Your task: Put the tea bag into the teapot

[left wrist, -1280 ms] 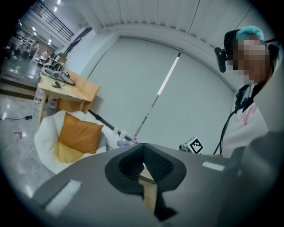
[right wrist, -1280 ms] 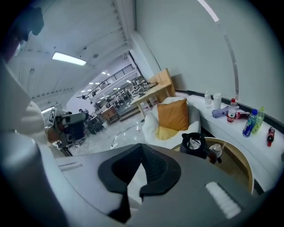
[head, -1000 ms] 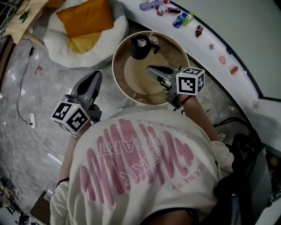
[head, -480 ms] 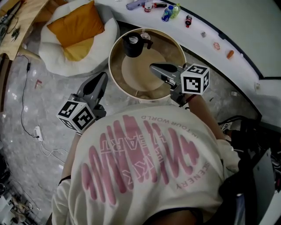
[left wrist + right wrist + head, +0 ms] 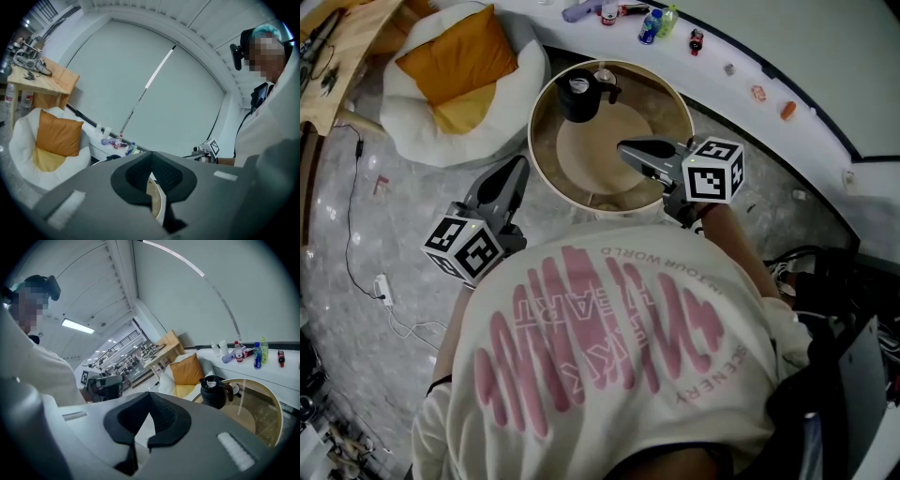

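Your L gripper (image 5: 518,169) is closed w/ nothing in it, left of the round table (image 5: 661,103). R gripper (image 5: 625,148) is closed too, empty, over the table's near side. Teapot (image 5: 578,97) sits at the far edge.

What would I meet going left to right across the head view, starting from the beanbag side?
Orange cushion → black teapot → right gripper, jaws shut. The left gripper overlaps the cushion's span, so it is left out.
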The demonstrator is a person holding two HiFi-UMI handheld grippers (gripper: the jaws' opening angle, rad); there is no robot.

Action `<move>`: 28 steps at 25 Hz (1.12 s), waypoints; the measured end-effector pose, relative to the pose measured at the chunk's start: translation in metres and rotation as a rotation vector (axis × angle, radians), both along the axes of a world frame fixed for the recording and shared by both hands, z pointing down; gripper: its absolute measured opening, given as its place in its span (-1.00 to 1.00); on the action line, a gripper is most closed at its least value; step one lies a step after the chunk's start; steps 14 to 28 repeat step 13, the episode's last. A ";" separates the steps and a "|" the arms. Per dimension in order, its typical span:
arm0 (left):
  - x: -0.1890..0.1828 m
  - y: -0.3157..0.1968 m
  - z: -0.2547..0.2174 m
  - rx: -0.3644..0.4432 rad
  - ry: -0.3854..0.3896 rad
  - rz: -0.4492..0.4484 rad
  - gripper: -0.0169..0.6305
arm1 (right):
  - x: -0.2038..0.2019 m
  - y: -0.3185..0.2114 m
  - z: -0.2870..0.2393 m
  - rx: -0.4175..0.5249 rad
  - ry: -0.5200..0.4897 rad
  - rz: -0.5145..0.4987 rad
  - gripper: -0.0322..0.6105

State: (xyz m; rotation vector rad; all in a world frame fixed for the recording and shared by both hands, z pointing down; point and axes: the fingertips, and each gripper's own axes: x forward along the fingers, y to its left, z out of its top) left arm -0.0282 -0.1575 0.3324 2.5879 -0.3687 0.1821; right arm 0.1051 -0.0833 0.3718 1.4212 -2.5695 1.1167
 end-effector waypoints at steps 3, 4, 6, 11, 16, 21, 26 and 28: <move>0.001 -0.001 0.003 -0.005 -0.004 -0.004 -0.90 | 0.002 -0.001 0.003 -0.005 0.004 -0.003 -0.89; 0.001 -0.001 0.004 -0.005 -0.005 -0.004 -0.90 | 0.003 -0.002 0.003 -0.006 0.004 -0.003 -0.89; 0.001 -0.001 0.004 -0.006 -0.006 -0.007 -0.90 | 0.003 -0.002 0.004 -0.007 0.003 -0.006 -0.89; 0.000 0.001 0.004 -0.007 -0.006 -0.012 -0.90 | 0.003 -0.002 0.004 -0.009 0.003 -0.007 -0.89; 0.000 0.001 0.004 -0.008 -0.006 -0.013 -0.90 | 0.004 -0.002 0.004 -0.011 0.002 -0.005 -0.89; 0.000 0.001 0.004 -0.008 -0.006 -0.013 -0.90 | 0.004 -0.002 0.004 -0.011 0.002 -0.005 -0.89; 0.000 0.001 0.004 -0.008 -0.006 -0.013 -0.90 | 0.004 -0.002 0.004 -0.011 0.002 -0.005 -0.89; 0.000 0.001 0.004 -0.008 -0.006 -0.013 -0.90 | 0.004 -0.002 0.004 -0.011 0.002 -0.005 -0.89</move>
